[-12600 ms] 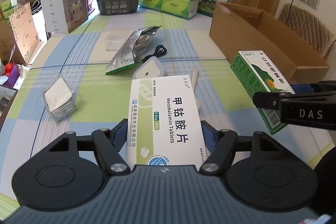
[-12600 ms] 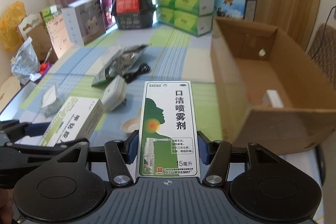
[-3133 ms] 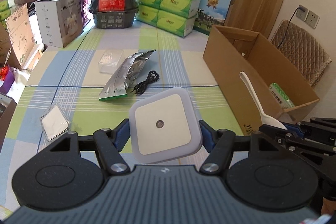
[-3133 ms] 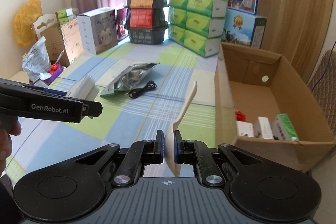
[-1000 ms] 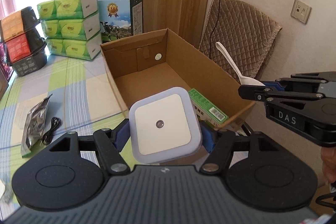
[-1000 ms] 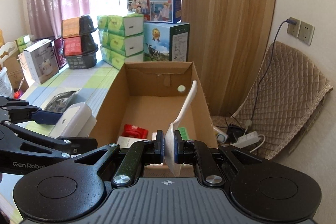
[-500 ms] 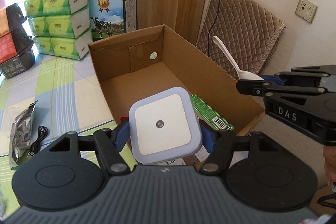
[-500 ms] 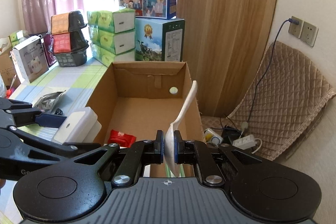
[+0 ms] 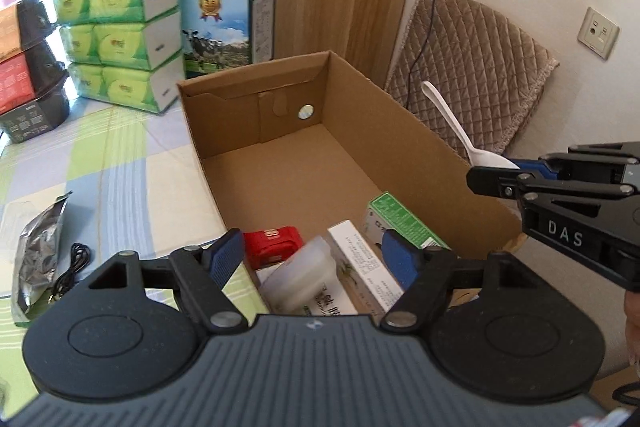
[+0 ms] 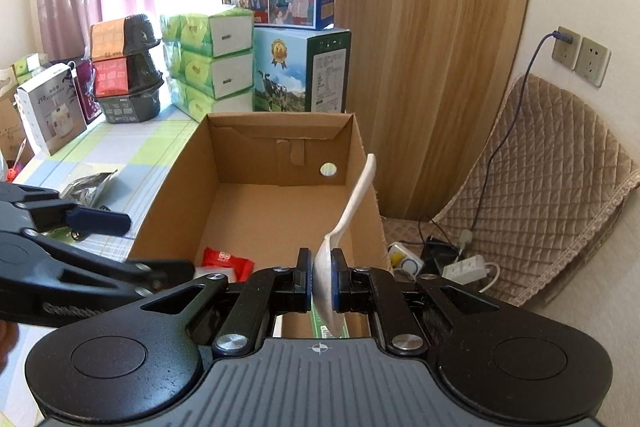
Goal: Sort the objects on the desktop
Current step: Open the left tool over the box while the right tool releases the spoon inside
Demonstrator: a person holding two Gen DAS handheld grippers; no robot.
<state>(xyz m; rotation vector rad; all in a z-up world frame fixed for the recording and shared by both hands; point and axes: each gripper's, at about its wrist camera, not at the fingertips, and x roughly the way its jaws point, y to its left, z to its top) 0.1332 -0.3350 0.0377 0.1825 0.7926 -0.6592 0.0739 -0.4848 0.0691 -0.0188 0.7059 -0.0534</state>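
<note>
My left gripper [image 9: 314, 259] is open over the near end of the cardboard box [image 9: 280, 163]. Just below its fingers, the white night light [image 9: 298, 283] lies inside the box. It rests against a white medicine box [image 9: 360, 267], between a red packet [image 9: 276, 241] and a green box [image 9: 400, 223]. My right gripper [image 10: 322, 279] is shut on the bowl of a white plastic spoon [image 10: 352, 211], handle pointing up, above the box's [image 10: 256, 211] near right corner. In the left wrist view the right gripper [image 9: 496, 173] and its spoon [image 9: 452, 131] hang just outside the right wall.
A foil pouch [image 9: 36, 247] and a black cable [image 9: 72, 267] lie on the checked tablecloth left of the box. Tissue packs [image 9: 120, 39] and milk cartons [image 10: 300, 75] stand behind it. A quilted chair [image 10: 540, 187] and a power strip [image 10: 468, 265] are to the right.
My left gripper has opened and the night light has dropped from it into the box. The right gripper still holds the spoon and has shifted slightly nearer the box.
</note>
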